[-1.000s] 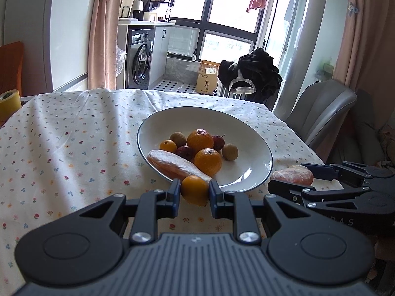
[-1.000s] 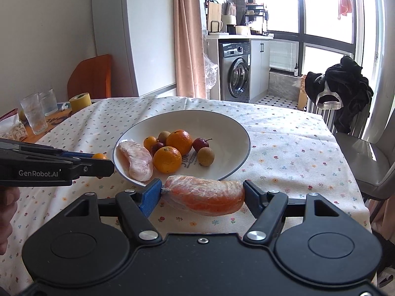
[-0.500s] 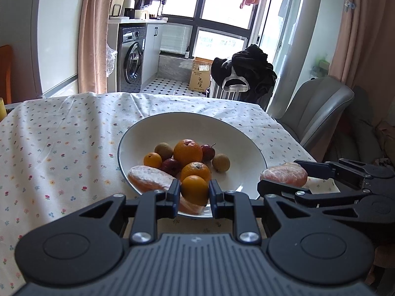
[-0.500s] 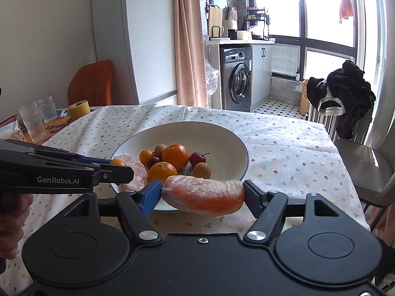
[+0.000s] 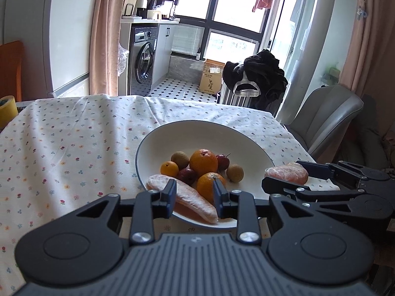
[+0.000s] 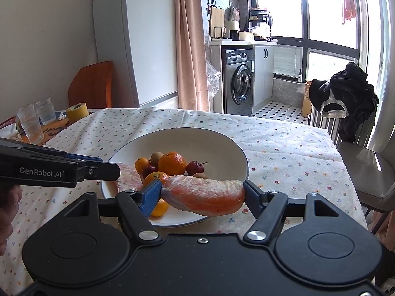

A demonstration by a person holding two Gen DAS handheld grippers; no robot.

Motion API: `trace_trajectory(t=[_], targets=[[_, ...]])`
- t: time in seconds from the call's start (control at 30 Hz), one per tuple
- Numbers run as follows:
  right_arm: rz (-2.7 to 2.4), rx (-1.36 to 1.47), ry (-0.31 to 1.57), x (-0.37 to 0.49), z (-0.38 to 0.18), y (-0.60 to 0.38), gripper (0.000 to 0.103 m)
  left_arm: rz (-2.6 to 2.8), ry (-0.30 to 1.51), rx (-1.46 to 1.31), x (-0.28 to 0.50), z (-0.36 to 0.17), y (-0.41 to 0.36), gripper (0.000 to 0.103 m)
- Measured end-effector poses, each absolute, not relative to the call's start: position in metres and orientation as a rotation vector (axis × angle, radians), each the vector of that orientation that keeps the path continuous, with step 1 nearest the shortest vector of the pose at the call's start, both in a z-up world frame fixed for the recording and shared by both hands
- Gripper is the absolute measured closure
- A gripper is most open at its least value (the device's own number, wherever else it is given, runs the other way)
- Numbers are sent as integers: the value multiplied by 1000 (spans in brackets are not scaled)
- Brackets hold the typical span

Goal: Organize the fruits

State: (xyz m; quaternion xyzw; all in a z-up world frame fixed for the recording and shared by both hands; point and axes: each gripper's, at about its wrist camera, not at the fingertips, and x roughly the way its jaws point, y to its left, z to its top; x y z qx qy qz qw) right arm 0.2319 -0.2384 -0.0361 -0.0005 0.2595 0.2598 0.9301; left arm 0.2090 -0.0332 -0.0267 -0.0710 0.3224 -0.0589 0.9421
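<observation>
A white plate point(image 5: 150, 140) on the flowered tablecloth holds oranges point(image 5: 203, 162), small red and brown fruits and a peeled citrus segment point(image 5: 182, 194). My left gripper point(image 5: 195, 192) hovers over the plate's near rim, open, with nothing between its fingers. In the right wrist view a small orange point(image 6: 159, 207) lies at the near edge of the plate point(image 6: 172, 129). My right gripper point(image 6: 201, 192) is shut on a wrapped citrus segment point(image 6: 205, 196), held above the plate's near right rim. The left wrist view shows that segment point(image 5: 287, 172) too.
Two glasses point(image 6: 30, 125) and a yellow tape roll point(image 6: 77, 111) stand at the table's far left. A grey chair point(image 5: 323, 120) sits beyond the right table edge, an orange chair point(image 6: 91, 83) at the far left. A hand point(image 6: 7, 207) holds the left gripper.
My left gripper moved forward over the plate and opened; the small orange it held now lies in the plate. The right gripper carried its segment closer over the rim.
</observation>
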Motion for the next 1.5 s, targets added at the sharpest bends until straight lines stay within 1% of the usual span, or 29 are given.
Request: trace_trajectory(t=[0.17,0.23,0.27,0.33,0.37,0.43,0.63,0.73,0.9,0.97,1.03,1.2,1.3,1.5], targets=[[552,-7,507,233,-29,-231,33,-99,652,-139,203,-23,-27,61],[550,-16,496,231,-26,-228,28,-89,648,-136,200,-21,-24,52],[542,-12,490,230,-24,-228,28,-83,645,-135,198,-20,-23,50],[543,5,483,227,-21,-231,24,-71,639,-135,193,-17,-20,40],[545,13,485,226,-19,-232,23,-68,637,-137,191,-16,-18,38],[545,19,488,223,-18,-234,22,-62,631,-143,188,-15,-15,28],[551,27,491,211,-12,-239,19,-47,633,-152,177,-10,-10,17],[551,31,492,207,-11,-240,17,-36,623,-145,170,-7,-9,12],[556,48,491,193,-5,-244,13,-26,616,-151,158,-3,-7,11],[562,51,487,188,-2,-246,10,-21,610,-155,152,-1,-6,10],[564,52,477,182,1,-247,6,-19,604,-158,147,1,-5,8],[563,55,466,170,7,-251,0,-20,586,-151,133,6,-5,3],[567,66,475,164,9,-254,0,-20,579,-147,126,8,-5,0],[572,88,494,154,12,-260,0,-33,571,-155,113,10,-4,0]])
